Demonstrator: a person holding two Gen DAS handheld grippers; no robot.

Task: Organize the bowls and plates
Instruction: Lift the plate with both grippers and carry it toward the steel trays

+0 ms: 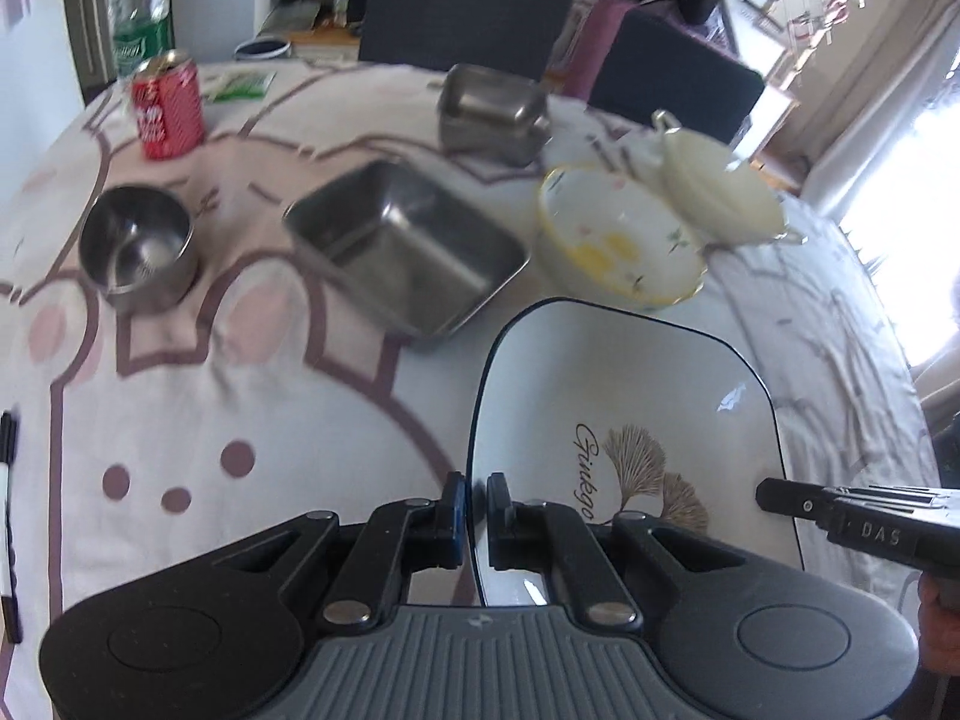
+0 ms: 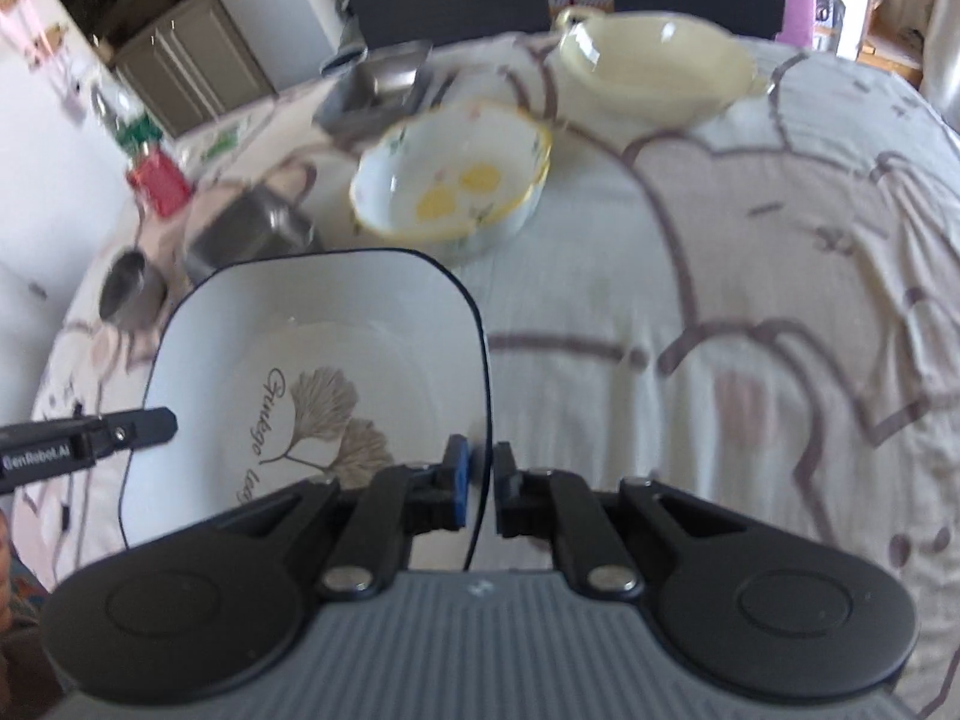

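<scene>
While the left gripper (image 1: pixel 474 525) and right gripper (image 2: pixel 480 495) each pinch an opposite rim of the square plate (image 1: pixel 630 420), carried level between them over the tabletop's (image 1: pixel 180 408) near edge, the floral bowl (image 1: pixel 618 240) lies just beyond, toward the far edge.

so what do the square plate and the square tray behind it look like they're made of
Square plate: probably glazed ceramic or porcelain; glossy white with window glints, thin dark rim line, printed ginkgo motif.
Square tray: looks like stainless steel; grey brushed sheen, with soft, blurred reflections on its inner walls.
</scene>
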